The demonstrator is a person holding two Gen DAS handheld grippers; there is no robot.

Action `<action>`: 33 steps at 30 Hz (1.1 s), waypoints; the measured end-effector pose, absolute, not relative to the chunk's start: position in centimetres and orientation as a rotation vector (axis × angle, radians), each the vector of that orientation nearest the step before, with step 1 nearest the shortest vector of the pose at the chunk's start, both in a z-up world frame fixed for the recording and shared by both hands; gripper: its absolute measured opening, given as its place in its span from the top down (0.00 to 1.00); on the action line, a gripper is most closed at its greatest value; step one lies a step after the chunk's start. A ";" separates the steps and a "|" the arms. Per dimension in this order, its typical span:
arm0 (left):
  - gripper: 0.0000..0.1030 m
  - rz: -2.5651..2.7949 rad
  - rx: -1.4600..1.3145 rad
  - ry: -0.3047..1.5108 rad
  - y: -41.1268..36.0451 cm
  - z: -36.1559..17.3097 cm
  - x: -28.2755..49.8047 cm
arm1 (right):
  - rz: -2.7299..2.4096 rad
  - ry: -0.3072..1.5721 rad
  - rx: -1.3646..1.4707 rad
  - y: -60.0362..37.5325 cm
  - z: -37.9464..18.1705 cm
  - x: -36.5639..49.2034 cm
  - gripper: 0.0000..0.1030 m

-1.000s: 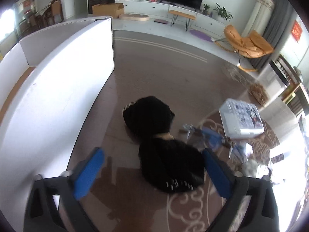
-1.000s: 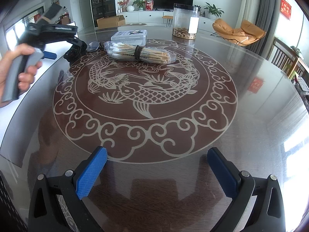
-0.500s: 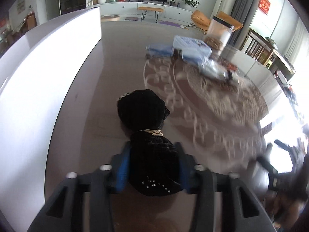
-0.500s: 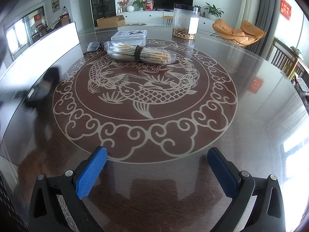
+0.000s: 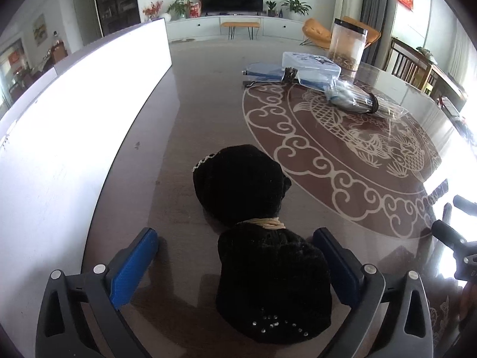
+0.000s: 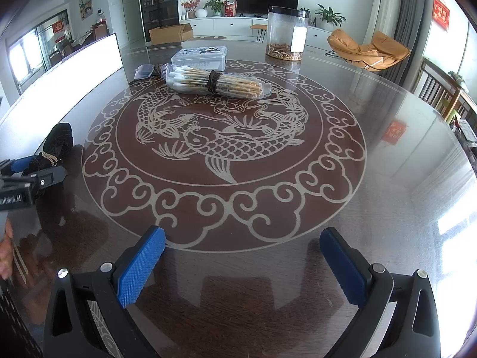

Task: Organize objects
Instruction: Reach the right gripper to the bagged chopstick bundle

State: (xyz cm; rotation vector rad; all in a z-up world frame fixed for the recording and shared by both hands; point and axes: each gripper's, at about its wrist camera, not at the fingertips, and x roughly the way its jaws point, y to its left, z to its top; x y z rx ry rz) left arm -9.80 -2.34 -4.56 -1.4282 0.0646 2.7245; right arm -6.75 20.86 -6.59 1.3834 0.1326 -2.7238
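Note:
A black fabric bundle (image 5: 253, 197), tied at the waist with a pale rubber band, lies on the glass-topped table (image 5: 208, 113) by the white board. My left gripper (image 5: 235, 235) straddles its near half. The jaws are opening: the left pad stands well off the fabric and the right pad is just beside it. The right wrist view shows the same bundle (image 6: 58, 143) and left gripper (image 6: 32, 173) at the left edge, with a hand below. My right gripper (image 6: 243, 235) hangs open over bare table (image 6: 387, 208), holding nothing.
A bagged bundle of cotton swabs (image 6: 214, 82) lies on the fish pattern. Behind it are a clear lidded box (image 6: 199, 56), a small grey pouch (image 6: 144, 70) and a tall clear jar (image 6: 286, 34). A white board (image 5: 74, 104) walls off the table's left side.
The left gripper swung away from the box and pouch with the black bundle clamped, then spread its jaws; the bundle now lies loose on the table. The right gripper has not moved.

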 end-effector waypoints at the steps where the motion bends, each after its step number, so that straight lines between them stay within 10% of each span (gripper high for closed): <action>1: 0.00 2.724 -1.428 0.064 -2.4 -4.6 -9.8 | -2.724 0.132 1.383 20.8 -6.6 -6.7 0.00; 25: 0.00 2.728 -1.423 0.064 -2.3 -4.6 -9.8 | -2.669 0.125 1.411 21.0 -6.6 -7.3 0.00; 33: 0.00 2.727 -1.423 0.064 -2.3 -4.6 -9.8 | -2.510 0.721 1.104 16.5 -2.7 -16.5 0.00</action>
